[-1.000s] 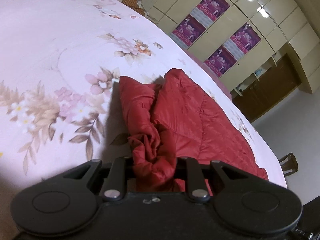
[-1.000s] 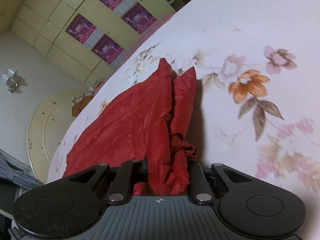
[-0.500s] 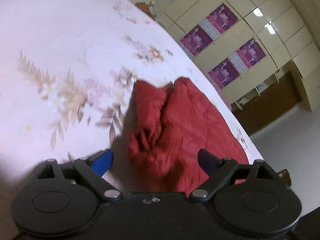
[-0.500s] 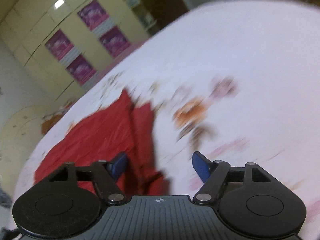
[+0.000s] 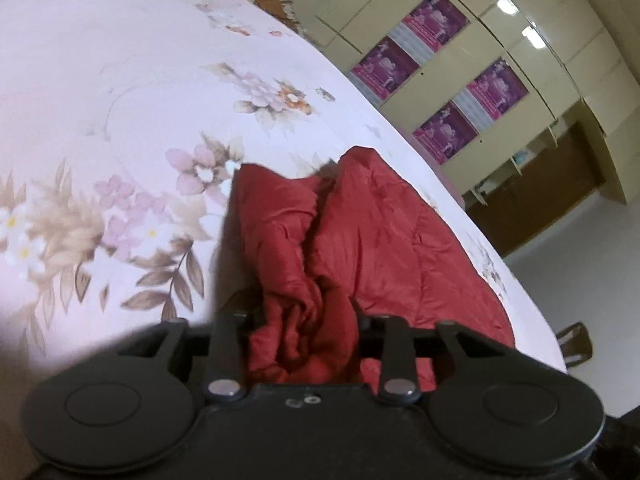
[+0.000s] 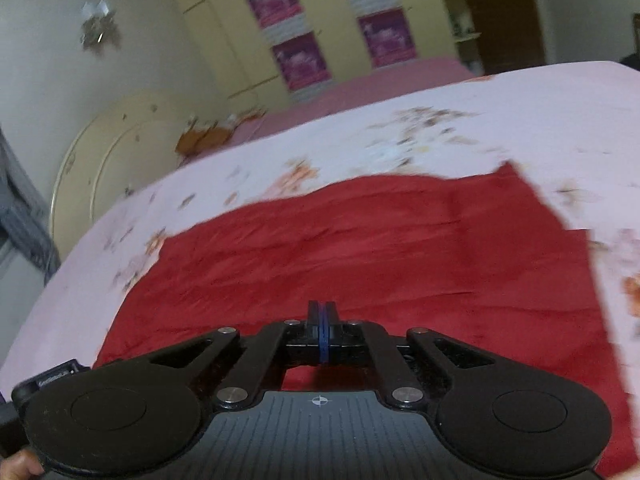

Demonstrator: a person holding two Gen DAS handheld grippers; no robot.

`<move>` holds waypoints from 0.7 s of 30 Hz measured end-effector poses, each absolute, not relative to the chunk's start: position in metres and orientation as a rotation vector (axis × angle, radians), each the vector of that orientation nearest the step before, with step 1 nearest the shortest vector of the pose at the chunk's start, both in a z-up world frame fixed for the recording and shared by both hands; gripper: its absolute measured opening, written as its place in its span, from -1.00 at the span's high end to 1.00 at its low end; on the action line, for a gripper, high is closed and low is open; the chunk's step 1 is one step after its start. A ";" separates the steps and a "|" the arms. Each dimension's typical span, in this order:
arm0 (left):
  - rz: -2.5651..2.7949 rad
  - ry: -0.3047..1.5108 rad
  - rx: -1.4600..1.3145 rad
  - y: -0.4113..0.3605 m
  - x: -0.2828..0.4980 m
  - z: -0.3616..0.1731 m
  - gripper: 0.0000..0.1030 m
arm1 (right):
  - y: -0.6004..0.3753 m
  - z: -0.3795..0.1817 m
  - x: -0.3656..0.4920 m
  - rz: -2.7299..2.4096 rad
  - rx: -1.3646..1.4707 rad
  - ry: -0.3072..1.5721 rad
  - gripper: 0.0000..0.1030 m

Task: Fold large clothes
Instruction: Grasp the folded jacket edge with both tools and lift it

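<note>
Left gripper pinches bunched red garment between its fingers; right gripper fingers pressed together, empty, above the cloth.

The red garment is thin, slightly shiny, creased cloth lying on a matt floral-printed bedsheet, while the matt black plastic left gripper carries bright metal pivot pins and the cabinet doors at the frame's upper right look glossy.

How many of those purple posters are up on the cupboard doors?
4, all on the cream cupboard doors beyond the bed: top right, top left, lower right and lower left. Both views show four; more may lie outside the frame.
</note>
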State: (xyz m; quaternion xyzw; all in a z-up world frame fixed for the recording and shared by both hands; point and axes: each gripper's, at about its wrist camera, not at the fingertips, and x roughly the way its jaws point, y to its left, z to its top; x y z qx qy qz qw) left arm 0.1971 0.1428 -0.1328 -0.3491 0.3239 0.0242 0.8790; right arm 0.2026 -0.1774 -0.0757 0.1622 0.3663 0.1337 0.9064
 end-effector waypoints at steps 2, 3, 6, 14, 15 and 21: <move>0.036 0.665 -0.694 0.140 0.196 -0.126 0.55 | -0.168 -0.084 0.208 0.284 0.308 0.774 0.99; 0.030 0.660 -0.678 0.139 0.195 -0.124 0.56 | -0.163 -0.088 0.212 0.287 0.297 0.788 0.99; 0.011 0.637 -0.638 0.136 0.192 -0.115 0.60 | -0.156 -0.110 0.219 0.271 0.288 0.829 0.99; -0.114 0.489 -0.410 0.091 0.185 -0.051 0.61 | -0.153 -0.133 0.226 0.263 0.288 0.885 1.00; -0.115 0.496 -0.407 0.089 0.187 -0.049 0.61 | -0.159 -0.128 0.225 0.258 0.317 0.891 1.00; -0.124 0.517 -0.387 0.076 0.191 -0.031 0.61 | -0.202 -0.088 0.185 0.371 0.426 0.909 0.99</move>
